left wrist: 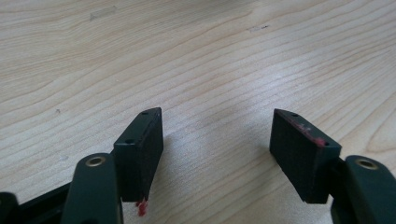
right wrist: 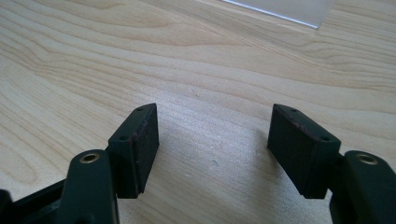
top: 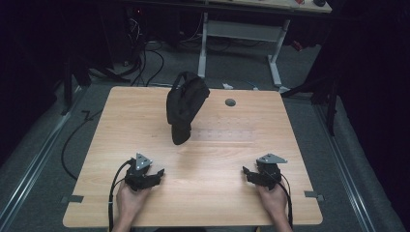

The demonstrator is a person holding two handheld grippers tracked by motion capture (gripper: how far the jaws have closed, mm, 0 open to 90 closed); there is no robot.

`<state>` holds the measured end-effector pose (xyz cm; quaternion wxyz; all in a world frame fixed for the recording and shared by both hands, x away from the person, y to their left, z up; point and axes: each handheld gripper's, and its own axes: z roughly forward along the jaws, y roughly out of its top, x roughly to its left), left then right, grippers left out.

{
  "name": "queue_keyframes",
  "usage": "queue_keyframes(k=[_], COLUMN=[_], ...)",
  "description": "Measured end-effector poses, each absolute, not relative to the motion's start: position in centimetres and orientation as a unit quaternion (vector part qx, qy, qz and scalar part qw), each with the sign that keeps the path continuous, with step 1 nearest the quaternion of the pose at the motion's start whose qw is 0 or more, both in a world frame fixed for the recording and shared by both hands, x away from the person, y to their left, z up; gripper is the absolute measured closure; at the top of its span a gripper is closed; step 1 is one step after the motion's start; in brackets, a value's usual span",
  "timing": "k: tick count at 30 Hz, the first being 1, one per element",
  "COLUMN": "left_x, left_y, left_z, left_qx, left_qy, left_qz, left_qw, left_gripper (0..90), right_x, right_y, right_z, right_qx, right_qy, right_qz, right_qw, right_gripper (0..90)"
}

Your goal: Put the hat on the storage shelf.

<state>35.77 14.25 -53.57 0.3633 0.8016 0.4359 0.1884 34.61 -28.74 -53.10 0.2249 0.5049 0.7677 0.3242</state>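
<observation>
In the high view, a black bag (top: 184, 107) stands on the far half of the wooden table (top: 208, 203), a little left of the middle. It is the thing nearest the grippers, yet well apart from both. Its long axis runs from its wide top, at the far end by the table's far edge, toward a narrower end that points to the near side and sits about mid-table. A small grey round cap (top: 230, 102) lies in the tabletop just right of the bag, near the far edge. Bare wood lies between the bag and either gripper.

The left gripper (top: 155, 175) rests low at the near left, held in the person's left hand (top: 129, 199), its grey three-cornered plate on top and its cable trailing back to the near edge. The right gripper (top: 247, 174) sits at the near right in the right hand (top: 273, 199). Beyond the table are grey floor, loose cables and the white legs of another desk (top: 275, 53).

In the left gripper view, the left gripper (left wrist: 217, 137) has its jaws spread wide with bare wood grain between them; red marks show on the pads, detail the high view is too distant to give.

In the right gripper view, the right gripper (right wrist: 212, 135) is likewise wide apart and grips nothing. A pale clear strip (right wrist: 285, 8) lies on the wood at the far right.
</observation>
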Motion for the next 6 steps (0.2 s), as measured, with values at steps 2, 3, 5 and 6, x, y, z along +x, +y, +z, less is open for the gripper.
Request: queue_keyframes(k=[2, 3, 5, 6], left_x=[35.80, 35.80, 35.81, 35.81], left_y=[14.27, 14.28, 14.27, 14.27], left_z=[-53.58, -53.57, -53.58, -53.58], left_qx=[0.801, 0.801, 0.801, 0.802], left_qy=[0.436, 0.437, 0.437, 0.436], left_qz=[0.186, 0.186, 0.186, 0.185], left_qw=[0.365, 0.364, 0.364, 0.364], left_gripper=[33.3, 33.3, 32.6, 32.6], right_x=[34.61, 34.61, 34.61, 34.61], right_y=[-28.75, -28.75, -28.75, -28.75], right_z=[-53.10, -53.10, -53.10, -53.10], right_qx=[0.505, 0.505, 0.505, 0.505], right_qy=[0.768, 0.768, 0.768, 0.768], right_qz=[0.324, 0.324, 0.324, 0.324], right_qw=[0.225, 0.225, 0.225, 0.225], right_gripper=[33.9, 33.9, 33.9, 33.9])
